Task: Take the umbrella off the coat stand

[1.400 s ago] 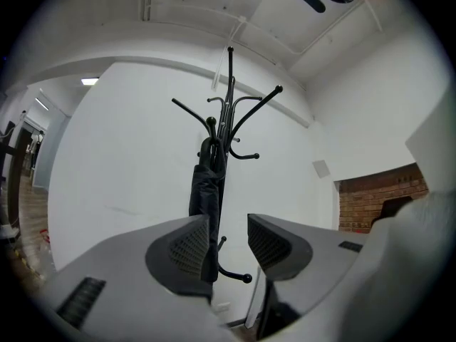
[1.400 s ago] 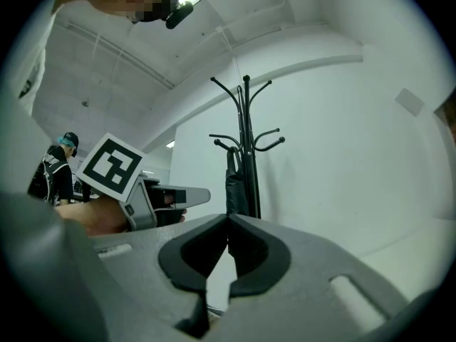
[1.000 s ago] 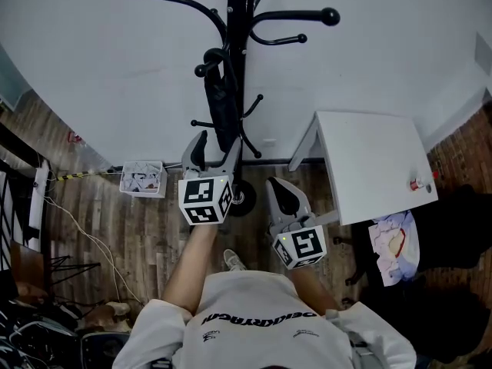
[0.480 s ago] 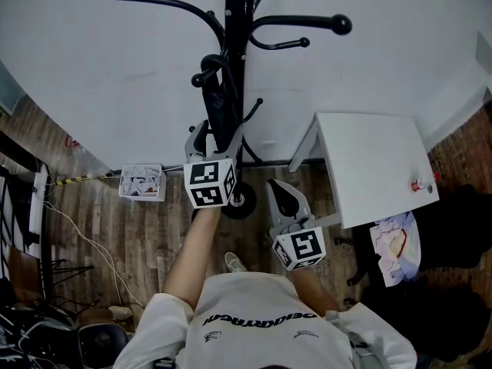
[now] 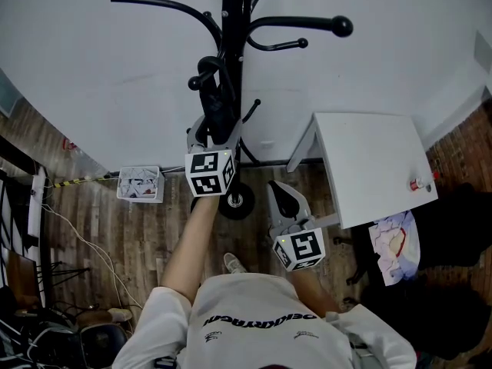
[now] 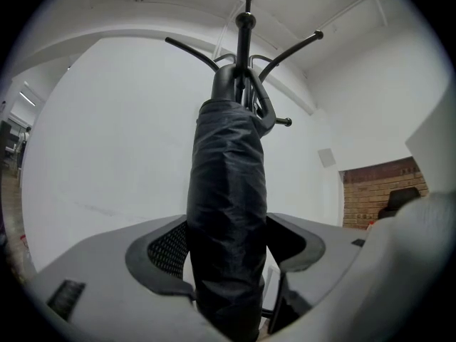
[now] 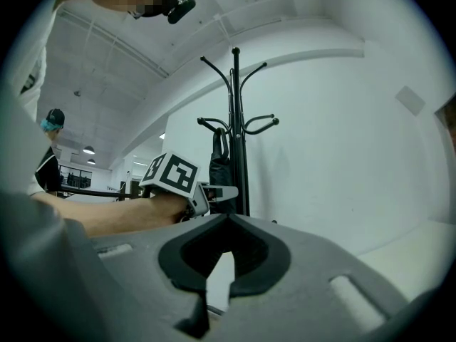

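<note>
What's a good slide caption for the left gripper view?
Left tool clamped on the folded black umbrella hanging from the black coat stand, white wall behind.

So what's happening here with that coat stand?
A person's left gripper is shut on the folded black umbrella, which hangs from the coat stand and has not been lifted off yet. The right gripper is shut and empty, held back nearer the person's body.

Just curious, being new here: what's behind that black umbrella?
Behind the umbrella rises the stand, its top hooks showing, with a white wall beyond. The umbrella covers the stand's lower pole, so that part cannot be seen.
</note>
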